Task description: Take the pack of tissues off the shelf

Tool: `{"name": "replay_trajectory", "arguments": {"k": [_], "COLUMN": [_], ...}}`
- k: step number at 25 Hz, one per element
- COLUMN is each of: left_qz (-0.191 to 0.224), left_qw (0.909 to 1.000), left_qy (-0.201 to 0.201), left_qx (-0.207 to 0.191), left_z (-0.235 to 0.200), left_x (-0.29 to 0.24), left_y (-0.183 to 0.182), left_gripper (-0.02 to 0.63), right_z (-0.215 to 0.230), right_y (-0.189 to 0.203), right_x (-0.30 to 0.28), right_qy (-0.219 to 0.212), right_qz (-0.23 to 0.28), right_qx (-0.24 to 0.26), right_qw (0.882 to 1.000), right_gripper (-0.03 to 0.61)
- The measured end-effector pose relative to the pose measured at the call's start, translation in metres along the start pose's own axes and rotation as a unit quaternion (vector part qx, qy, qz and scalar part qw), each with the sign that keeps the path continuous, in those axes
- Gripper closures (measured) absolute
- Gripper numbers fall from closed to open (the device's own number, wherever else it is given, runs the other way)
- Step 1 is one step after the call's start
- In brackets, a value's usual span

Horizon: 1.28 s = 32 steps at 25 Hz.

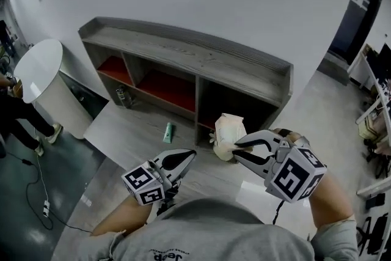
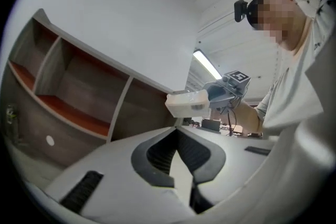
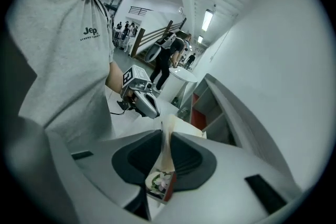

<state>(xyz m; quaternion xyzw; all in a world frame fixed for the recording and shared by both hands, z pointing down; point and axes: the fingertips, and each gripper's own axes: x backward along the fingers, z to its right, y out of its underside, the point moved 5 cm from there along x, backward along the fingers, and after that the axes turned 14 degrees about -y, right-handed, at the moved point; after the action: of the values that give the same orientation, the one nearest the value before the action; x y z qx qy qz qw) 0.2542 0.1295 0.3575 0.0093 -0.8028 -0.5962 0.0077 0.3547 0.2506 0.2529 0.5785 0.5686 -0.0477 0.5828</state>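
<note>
Nearest, the left gripper (image 1: 192,154) has its fingers together on nothing. Just beside it, the right gripper (image 1: 236,148) is clamped on a thin edge of the pack of tissues (image 1: 228,130), held in the air before the lower right compartment of the shelf (image 1: 183,53). Left of the pack lies what may be a small green tube (image 1: 168,131). Farther left stands a round white table (image 1: 39,64).

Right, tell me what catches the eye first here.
The right gripper pinches a cream pack of tissues, held just outside the right end of the low grey shelf with red-floored compartments. The left gripper hangs empty beside it, jaws together.
</note>
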Motion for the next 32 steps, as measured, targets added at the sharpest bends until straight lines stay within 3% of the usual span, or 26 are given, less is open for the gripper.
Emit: {"name": "replay_trajectory", "arguments": {"k": [7,15,24,32], "left_qz": [0.003,0.005,0.022,0.027], "left_qw": [0.9903,0.9662,0.9443,0.9249], "left_qy": [-0.137,-0.253,-0.316,-0.365], "left_qx": [0.026,0.051,0.087,0.102], "left_z": [-0.028,-0.088,-0.214,-0.345], "left_x": [0.07,0.154,0.238,0.32], "left_y": [0.047,0.083,0.098,0.094], "left_gripper": [0.603,0.603,0.603,0.604], "right_z": [-0.004,0.002,0.028,0.072], "right_y": [0.019,0.004,-0.036,-0.112], "right_x": [-0.096,-0.218,-0.385,-0.549], "right_qy": [-0.099,-0.159,-0.181,-0.19], "right_qz": [0.038,0.055,0.02,0.006], "right_qx": [-0.004,-0.013,-0.027,-0.011], "right_qw": [0.994,0.986,0.983,0.982], "right_gripper": [0.492,0.492,0.493,0.492]}}
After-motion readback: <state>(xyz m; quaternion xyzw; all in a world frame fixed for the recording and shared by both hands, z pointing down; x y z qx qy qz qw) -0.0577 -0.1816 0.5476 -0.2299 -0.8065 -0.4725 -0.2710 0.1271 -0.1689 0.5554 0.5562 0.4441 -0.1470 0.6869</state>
